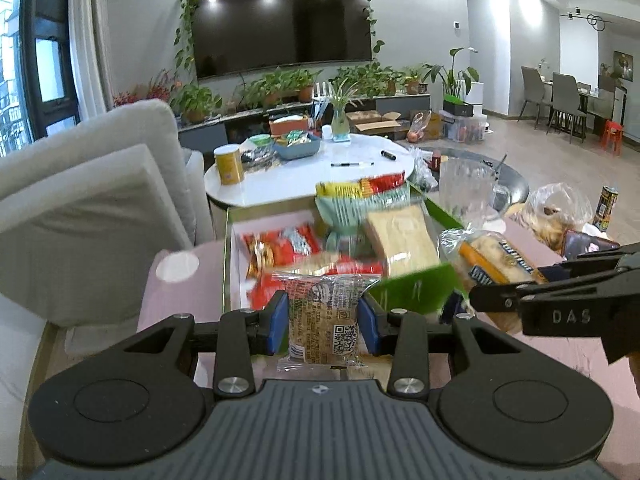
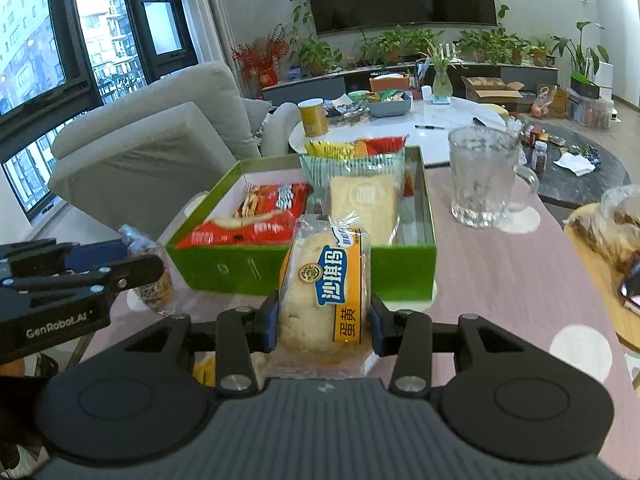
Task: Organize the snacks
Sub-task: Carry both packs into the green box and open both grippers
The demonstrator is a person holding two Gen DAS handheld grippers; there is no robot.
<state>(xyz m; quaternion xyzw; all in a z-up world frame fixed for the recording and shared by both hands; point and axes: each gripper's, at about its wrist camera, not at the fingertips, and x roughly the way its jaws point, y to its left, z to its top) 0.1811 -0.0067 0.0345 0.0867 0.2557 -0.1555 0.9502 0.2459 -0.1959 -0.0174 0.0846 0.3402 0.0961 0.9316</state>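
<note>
While we hold both tools at the near edge of the green box, this is what we see, from the jaws outward:
Left jaws: our left gripper [image 1: 323, 322] pinches a clear-wrapped cake [image 1: 322, 322] between its blue pads [image 1: 277, 322], the printed back with a square code facing us
Right jaws: our right gripper [image 2: 323, 322] pinches a yellow-and-blue wrapped pastry [image 2: 324, 300], upright, just in front of the box wall
Each tool from the other side: in the right view we see the left gripper [image 2: 132, 270] at the left with its cake [image 2: 154, 280] beside the box corner; in the left view we see the right gripper [image 1: 480, 300] at the right with its pastry [image 1: 496, 264]
Green box: the box [image 2: 400, 268] is open on the pink table [image 2: 500, 280]
Box contents: we see red snack packs [image 2: 256, 216] on its left side, a pale bread pack [image 2: 364, 204] on its right, and a yellow-and-red packet [image 2: 356, 146] along the far side
Beside the box: a glass mug [image 2: 480, 176] stands to its right, apart from it
Further out: we see a yellow can [image 2: 314, 118] and a blue-grey tray [image 2: 390, 106] on the white round table [image 2: 440, 128], with a grey sofa [image 2: 160, 140] at the left
</note>
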